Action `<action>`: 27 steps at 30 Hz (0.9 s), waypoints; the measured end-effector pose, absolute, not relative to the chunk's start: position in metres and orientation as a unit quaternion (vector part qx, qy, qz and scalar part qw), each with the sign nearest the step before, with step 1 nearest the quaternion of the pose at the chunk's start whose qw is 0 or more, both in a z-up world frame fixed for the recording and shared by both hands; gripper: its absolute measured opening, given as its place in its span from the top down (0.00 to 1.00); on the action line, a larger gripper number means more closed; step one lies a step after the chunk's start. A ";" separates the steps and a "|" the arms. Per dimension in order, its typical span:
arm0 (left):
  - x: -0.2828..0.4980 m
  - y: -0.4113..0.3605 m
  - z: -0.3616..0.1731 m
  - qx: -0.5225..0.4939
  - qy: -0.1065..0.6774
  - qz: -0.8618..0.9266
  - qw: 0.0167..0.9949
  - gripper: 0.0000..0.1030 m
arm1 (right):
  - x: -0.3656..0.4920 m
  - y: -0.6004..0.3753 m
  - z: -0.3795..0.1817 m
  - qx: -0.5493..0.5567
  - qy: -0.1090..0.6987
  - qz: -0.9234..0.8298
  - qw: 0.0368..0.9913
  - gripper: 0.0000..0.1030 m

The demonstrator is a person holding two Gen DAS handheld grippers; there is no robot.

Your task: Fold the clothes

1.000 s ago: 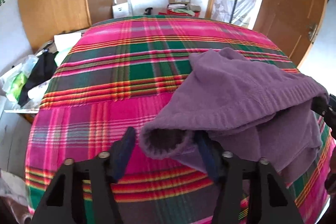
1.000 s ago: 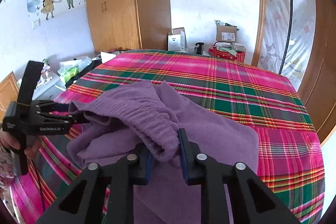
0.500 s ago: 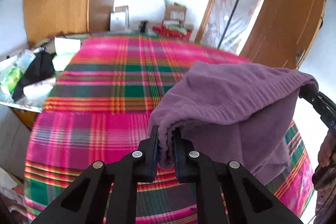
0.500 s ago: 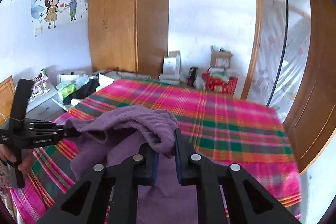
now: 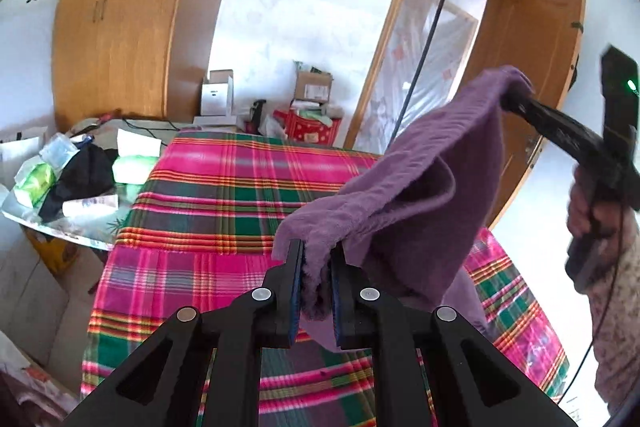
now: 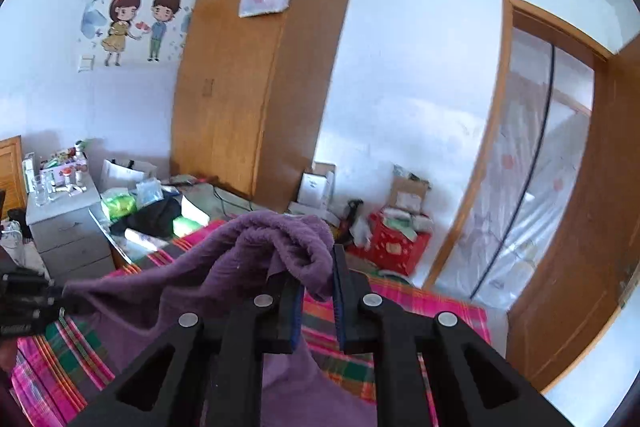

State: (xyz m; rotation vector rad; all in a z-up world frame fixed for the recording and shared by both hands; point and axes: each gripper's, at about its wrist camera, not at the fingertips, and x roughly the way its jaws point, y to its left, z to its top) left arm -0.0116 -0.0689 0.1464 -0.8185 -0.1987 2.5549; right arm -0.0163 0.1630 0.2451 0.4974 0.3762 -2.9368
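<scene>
Purple garment (image 5: pixel 420 195) hangs above the plaid bed (image 5: pixel 224 195), pinched by left gripper (image 5: pixel 316 267) and right gripper (image 6: pixel 316 283); probably being spread, next needing flat laying.

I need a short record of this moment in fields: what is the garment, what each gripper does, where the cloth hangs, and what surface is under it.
garment: purple fleece garment, soft, exact type cannot be told
left gripper: shut on one edge of the garment
right gripper: shut on another edge, held higher than the left in the left wrist view
cloth state: lifted, stretched between both grippers, lower part hangs toward the bed
surface below: bed with plaid cover in pink, green and red
fold state: not yet folded
</scene>
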 end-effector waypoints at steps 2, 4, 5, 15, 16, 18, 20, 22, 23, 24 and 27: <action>-0.010 -0.078 0.142 -0.303 -0.083 0.925 0.216 0.88 | -0.025 0.148 0.247 0.158 0.128 -0.975 0.085 0.88; -0.009 -0.090 0.135 -0.311 -0.100 0.923 0.204 0.88 | -0.036 0.135 0.244 0.157 0.126 -0.974 0.103 0.88; -0.009 -0.097 0.132 -0.315 -0.109 0.922 0.198 0.88 | -0.040 0.129 0.242 0.159 0.125 -0.973 0.111 0.88; -0.007 -0.138 0.073 -0.369 -0.160 0.903 0.151 0.88 | -0.121 0.076 0.181 0.251 0.064 -0.937 0.235 0.88; -0.008 -0.142 0.066 -0.376 -0.168 0.899 0.146 0.88 | -0.127 0.069 0.173 0.259 0.064 -0.933 0.243 0.88; -0.009 -0.151 0.055 -0.388 -0.184 0.893 0.138 0.88 | -0.136 0.057 0.159 0.274 0.059 -0.923 0.262 0.88; -0.009 -0.159 0.046 -0.397 -0.200 0.886 0.130 0.88 | -0.146 0.045 0.147 0.290 0.053 -0.914 0.279 0.88; -0.007 -0.162 0.039 -0.406 -0.203 0.882 0.125 0.88 | -0.152 0.036 0.135 0.311 0.055 -0.905 0.286 0.88; -0.007 -0.163 0.036 -0.410 -0.202 0.881 0.121 0.88 | -0.154 0.031 0.128 0.323 0.056 -0.899 0.290 0.88; -0.007 -0.163 0.034 -0.415 -0.200 0.880 0.119 0.88 | -0.157 0.027 0.122 0.334 0.058 -0.894 0.293 0.88; -0.008 -0.161 0.030 -0.428 -0.189 0.876 0.115 0.88 | -0.165 0.014 0.102 0.369 0.062 -0.877 0.303 0.87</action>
